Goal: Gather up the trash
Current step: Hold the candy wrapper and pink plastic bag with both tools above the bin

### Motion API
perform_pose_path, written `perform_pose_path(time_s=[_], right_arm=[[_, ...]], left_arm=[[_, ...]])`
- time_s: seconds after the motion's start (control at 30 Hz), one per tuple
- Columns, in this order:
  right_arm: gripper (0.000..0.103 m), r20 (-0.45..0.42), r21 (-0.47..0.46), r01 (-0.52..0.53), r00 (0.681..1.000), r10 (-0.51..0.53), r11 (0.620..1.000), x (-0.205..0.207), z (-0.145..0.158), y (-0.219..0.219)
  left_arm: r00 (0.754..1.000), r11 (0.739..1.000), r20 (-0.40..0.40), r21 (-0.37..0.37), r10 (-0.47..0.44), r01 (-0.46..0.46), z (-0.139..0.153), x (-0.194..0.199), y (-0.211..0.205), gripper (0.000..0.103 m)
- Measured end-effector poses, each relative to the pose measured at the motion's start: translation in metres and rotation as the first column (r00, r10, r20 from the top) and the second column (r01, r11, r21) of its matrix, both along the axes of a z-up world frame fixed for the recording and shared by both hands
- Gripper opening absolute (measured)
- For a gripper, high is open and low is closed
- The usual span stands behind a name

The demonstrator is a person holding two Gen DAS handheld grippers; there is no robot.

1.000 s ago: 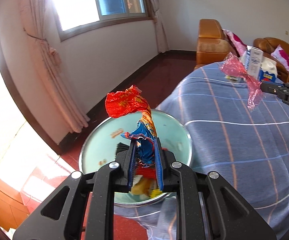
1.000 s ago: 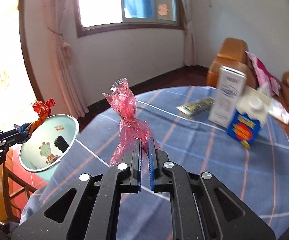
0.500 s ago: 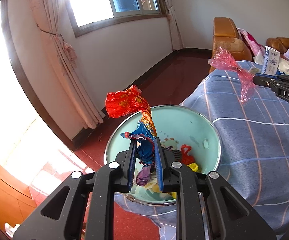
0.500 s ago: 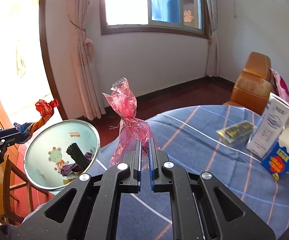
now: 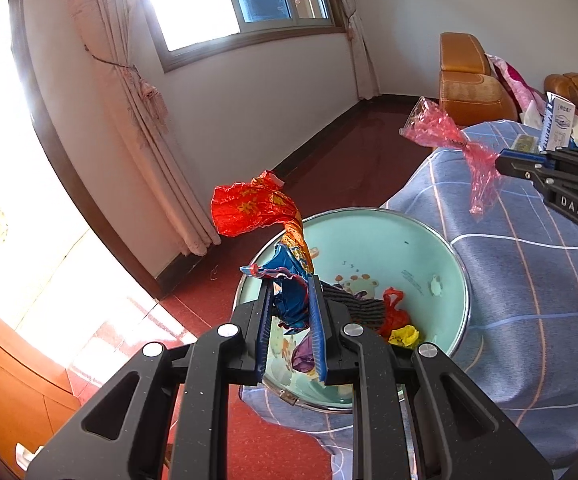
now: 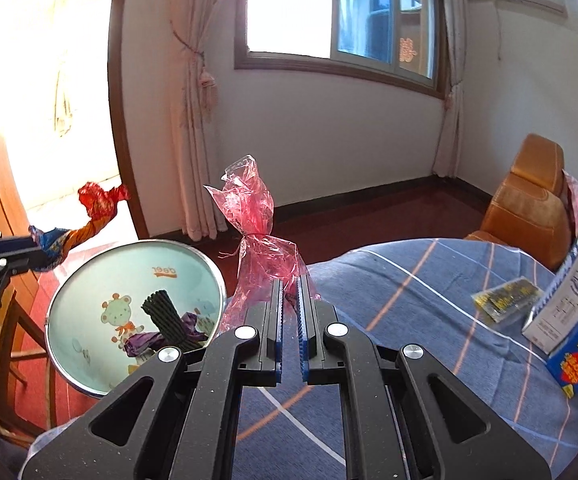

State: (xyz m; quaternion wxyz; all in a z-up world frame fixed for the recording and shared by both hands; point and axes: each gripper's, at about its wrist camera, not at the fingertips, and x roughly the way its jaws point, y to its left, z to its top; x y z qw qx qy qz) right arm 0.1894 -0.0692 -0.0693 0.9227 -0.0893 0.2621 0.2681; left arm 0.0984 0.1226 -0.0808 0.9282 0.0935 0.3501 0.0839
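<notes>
My left gripper is shut on a crumpled red and blue snack wrapper and holds it above the near rim of a mint-green basin with trash in it. My right gripper is shut on a pink clear plastic wrapper, held above the table edge just right of the basin. The right gripper with the pink wrapper shows in the left wrist view. The left gripper with its wrapper shows in the right wrist view.
A round table with a blue striped cloth carries a white carton, a blue milk carton and a flat yellow-black packet. Orange sofas stand behind. The floor is dark red.
Both grippers have swung left toward the basin with their wrappers. The left gripper's jaws have parted a little around the wrapper.
</notes>
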Motion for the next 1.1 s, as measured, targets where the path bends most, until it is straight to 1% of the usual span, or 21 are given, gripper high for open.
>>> perform_pose_path(time_s=[0.33,0.93,1.1], right_arm=[[0.007,0.027,-0.047,-0.055,0.998,0.056,0.997,-0.005,-0.007,0.017],[0.007,0.084,-0.142,-0.132,0.986,0.144,0.981,-0.015,-0.013,0.039],[0.007,0.083,-0.14,-0.142,0.984,0.155,0.98,-0.015,-0.015,0.04]], left_arm=[[1.0,1.0,-0.006,0.017,0.007,-0.007,-0.001,0.002,-0.001,0.017],[1.0,1.0,-0.014,0.016,0.018,-0.018,-0.004,0.002,0.001,0.017],[1.0,1.0,-0.015,0.016,0.017,-0.017,-0.005,0.001,0.002,0.017]])
